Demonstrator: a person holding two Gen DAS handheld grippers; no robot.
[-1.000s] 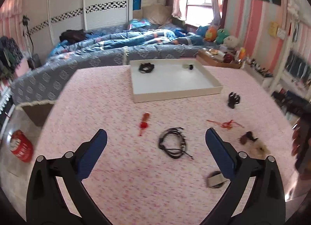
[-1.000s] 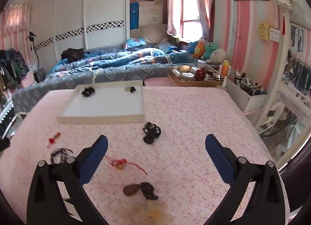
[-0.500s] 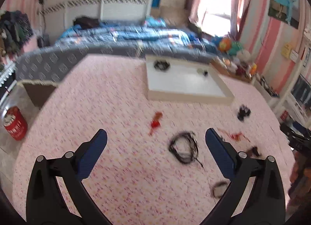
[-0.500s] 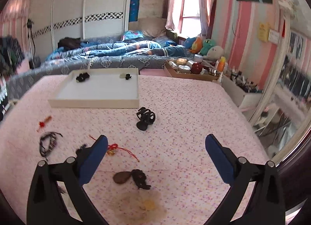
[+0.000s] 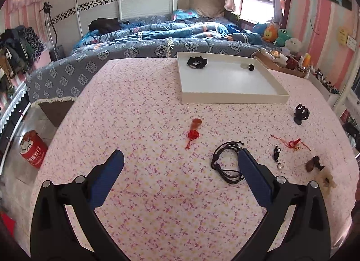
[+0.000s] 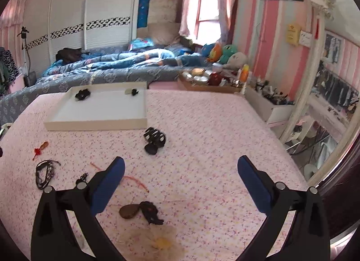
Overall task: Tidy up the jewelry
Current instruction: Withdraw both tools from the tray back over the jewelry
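Left wrist view shows your left hand-held gripper (image 5: 178, 162) spread wide and empty above the pink surface (image 5: 139, 112), its right finger overlapping the black cord bracelet (image 5: 226, 162), likely your next pick. The white tray (image 5: 234, 98) already holds two pieces at its far end. Your right hand-held gripper (image 6: 180, 168) hovers open too, holding nothing, near the black hair claw (image 6: 154, 140).

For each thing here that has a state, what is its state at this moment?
left gripper: open, holding nothing
right gripper: open, holding nothing
white tray: holds two items, mostly bare
black scrunchie: inside tray
black cord bracelet: loose on tablecloth
black claw clip: on tablecloth, outside tray
red knot charm: flat on tablecloth
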